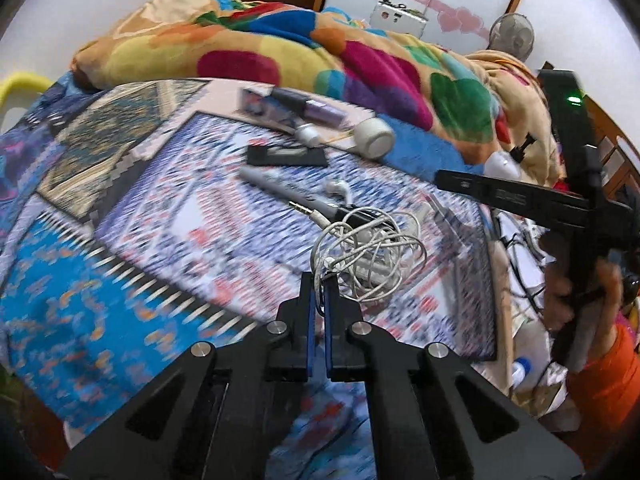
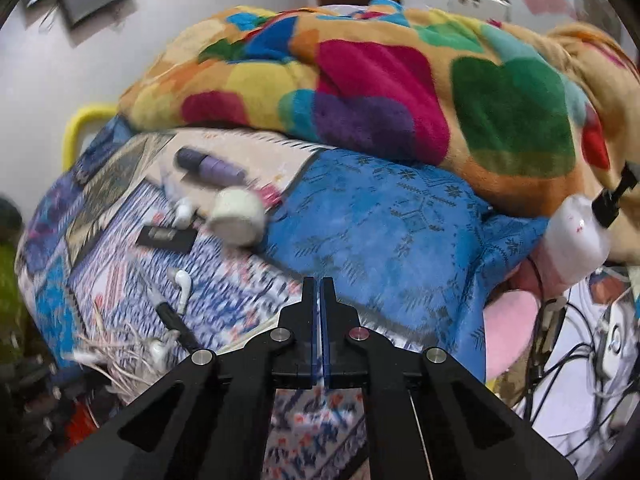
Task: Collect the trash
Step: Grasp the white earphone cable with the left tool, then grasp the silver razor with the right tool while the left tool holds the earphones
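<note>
A tangled white earphone cable (image 1: 368,256) with a gold audio jack (image 1: 300,207) lies on the patterned bedsheet (image 1: 168,216). My left gripper (image 1: 319,280) is shut on a loop of this cable at the tangle's near edge. The same tangle shows blurred at the lower left of the right wrist view (image 2: 116,360). My right gripper (image 2: 319,282) is shut with nothing between its fingers, over a blue cloth (image 2: 380,220). White earbuds (image 2: 183,282) lie loose on the sheet.
On the bed lie a white tape roll (image 1: 374,138), a purple tube (image 1: 320,112), a flat black item (image 1: 286,156) and a grey pen (image 1: 276,186). A colourful blanket (image 1: 280,52) is heaped behind. A white pump bottle (image 2: 576,232) and dark cables (image 2: 580,340) sit at right.
</note>
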The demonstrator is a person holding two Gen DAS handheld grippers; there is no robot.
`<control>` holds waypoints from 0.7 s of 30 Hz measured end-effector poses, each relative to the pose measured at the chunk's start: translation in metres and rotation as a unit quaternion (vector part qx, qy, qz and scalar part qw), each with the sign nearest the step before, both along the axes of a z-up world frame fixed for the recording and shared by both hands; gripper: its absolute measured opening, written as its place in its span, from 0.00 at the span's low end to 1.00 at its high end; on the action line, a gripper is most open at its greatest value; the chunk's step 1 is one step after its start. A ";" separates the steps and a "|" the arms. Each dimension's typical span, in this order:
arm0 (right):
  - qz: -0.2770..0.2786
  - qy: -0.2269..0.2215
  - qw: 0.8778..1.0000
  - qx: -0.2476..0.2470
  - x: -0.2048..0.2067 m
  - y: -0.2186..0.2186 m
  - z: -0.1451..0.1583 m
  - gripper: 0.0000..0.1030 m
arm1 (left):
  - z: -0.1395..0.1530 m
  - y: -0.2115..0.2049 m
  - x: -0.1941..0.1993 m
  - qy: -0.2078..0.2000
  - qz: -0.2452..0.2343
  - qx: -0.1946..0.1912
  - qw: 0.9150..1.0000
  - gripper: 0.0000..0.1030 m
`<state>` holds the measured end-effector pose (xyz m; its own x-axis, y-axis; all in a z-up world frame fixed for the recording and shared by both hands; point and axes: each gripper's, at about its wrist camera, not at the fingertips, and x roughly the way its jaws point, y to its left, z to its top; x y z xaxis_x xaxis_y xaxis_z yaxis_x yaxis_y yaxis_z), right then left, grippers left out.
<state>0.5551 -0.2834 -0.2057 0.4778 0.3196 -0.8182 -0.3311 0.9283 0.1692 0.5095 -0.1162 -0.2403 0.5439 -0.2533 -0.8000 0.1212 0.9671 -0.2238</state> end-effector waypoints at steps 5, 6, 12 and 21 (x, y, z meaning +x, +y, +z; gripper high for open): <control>0.084 -0.007 0.996 0.005 -0.026 0.022 0.009 0.07 | -0.006 0.028 -0.003 0.015 0.034 0.028 0.999 0.02; 0.100 -0.010 0.995 0.003 -0.030 0.027 0.009 0.15 | -0.008 0.035 -0.004 0.019 0.045 0.036 0.998 0.03; 0.174 -0.014 0.985 -0.008 -0.050 0.057 0.003 0.49 | -0.013 0.057 -0.020 0.038 0.064 0.017 0.997 0.37; 0.231 -0.002 0.972 -0.048 -0.077 0.076 -0.017 0.40 | -0.002 0.039 -0.055 0.038 0.010 0.024 0.999 0.39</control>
